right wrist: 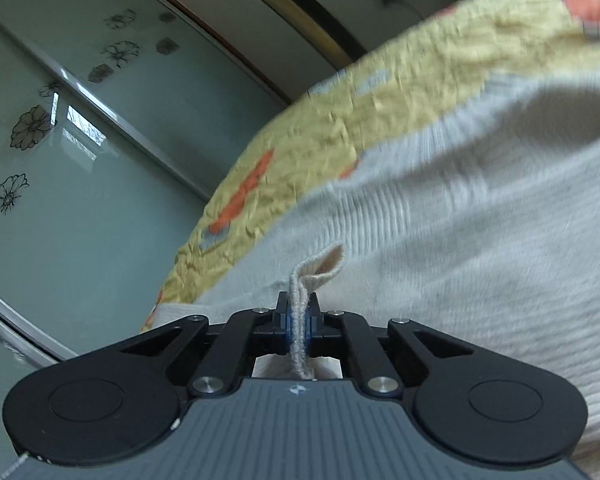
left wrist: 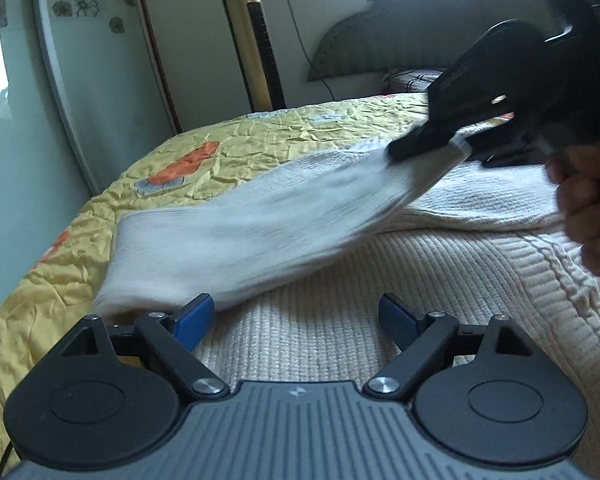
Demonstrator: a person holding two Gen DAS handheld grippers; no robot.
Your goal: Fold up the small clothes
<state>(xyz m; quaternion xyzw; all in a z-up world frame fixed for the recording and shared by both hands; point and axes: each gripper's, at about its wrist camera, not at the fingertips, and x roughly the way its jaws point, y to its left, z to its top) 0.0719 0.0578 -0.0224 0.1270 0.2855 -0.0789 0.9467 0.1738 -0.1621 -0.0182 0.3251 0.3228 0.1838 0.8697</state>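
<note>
1. Left claw [left wrist: 296, 322]: jaws apart, gripping nothing, hovering over cream knit sweater [left wrist: 340, 344] on the bed.
2. Right claw [right wrist: 299, 322]: clamped on sweater edge, lifting a sleeve.
3. Yellow quilt [left wrist: 292, 128] beyond.

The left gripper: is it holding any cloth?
No. The left gripper is open with nothing between its blue pads, above the cream sweater.

Bed: yellow quilted bedspread [left wrist: 284, 128] with orange patches, grey scalloped headboard [left wrist: 412, 28].
Wall: pale, with sockets; gold tower fan [left wrist: 252, 40] standing against it.
Wardrobe: frosted glass doors [right wrist: 100, 152], flower motifs.
</note>
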